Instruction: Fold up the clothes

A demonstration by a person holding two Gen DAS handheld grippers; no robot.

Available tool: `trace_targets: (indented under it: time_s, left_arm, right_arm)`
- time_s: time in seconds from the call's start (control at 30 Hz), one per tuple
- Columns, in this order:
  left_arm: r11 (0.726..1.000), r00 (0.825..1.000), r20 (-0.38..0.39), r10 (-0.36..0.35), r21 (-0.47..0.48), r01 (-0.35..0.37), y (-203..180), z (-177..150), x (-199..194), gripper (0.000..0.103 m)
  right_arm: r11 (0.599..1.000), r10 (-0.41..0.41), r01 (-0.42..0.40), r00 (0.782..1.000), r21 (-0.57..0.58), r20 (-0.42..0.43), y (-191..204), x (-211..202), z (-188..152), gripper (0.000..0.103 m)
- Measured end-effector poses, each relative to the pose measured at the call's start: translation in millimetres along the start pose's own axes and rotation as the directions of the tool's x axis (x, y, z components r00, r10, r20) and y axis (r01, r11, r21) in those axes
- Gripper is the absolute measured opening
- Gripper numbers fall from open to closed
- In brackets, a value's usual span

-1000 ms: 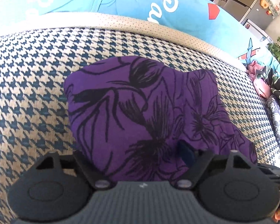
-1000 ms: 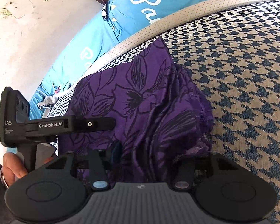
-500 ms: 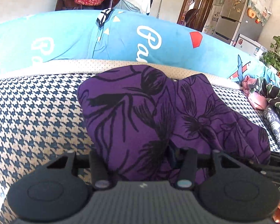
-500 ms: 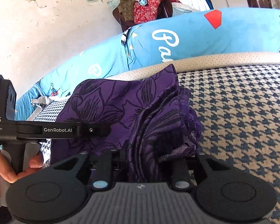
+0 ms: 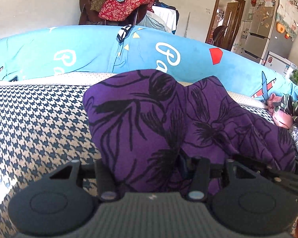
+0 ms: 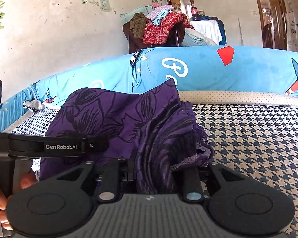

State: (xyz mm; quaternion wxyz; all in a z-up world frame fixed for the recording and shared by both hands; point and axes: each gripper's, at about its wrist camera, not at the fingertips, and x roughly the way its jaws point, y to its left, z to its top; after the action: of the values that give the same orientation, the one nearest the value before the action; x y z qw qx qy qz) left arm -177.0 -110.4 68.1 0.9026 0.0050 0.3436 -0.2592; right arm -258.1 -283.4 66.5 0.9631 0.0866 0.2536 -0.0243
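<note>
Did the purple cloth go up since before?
Yes. The purple cloth has lifted: its top edge now overlaps the blue cushion, where earlier it lay lower on the checked cover.

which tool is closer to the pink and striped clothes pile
Right. Both tools have just closed on the purple floral garment: the right tool on the side towards the pink and striped clothes pile, the left tool farther from it.

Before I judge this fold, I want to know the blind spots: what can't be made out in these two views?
- Left wrist view: the purple garment bunches over the left gripper, hiding its fingertips.
- Right wrist view: cloth fills the right gripper; pad contact hidden.
- Both views: the garment's type and overall shape unreadable, crumpled.
- Left wrist view: clothes pile cut off by the edge.
</note>
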Motion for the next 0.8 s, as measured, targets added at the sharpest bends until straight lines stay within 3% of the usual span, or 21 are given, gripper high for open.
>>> trace_targets:
  time_s: [0.43, 0.8]
  left_arm:
    - [0.996, 0.999, 0.030, -0.032, 0.085, 0.029, -60, 30, 3, 0.047]
    - [0.981, 0.998, 0.014, -0.058, 0.188, 0.055, -138, 52, 44, 0.047]
  right_arm:
    - [0.993, -0.108, 0.103, 0.988, 0.049, 0.108, -31, -31, 14, 0.025]
    - [0.960, -0.271, 0.254, 0.947, 0.119, 0.169, -85, -40, 30, 0.025]
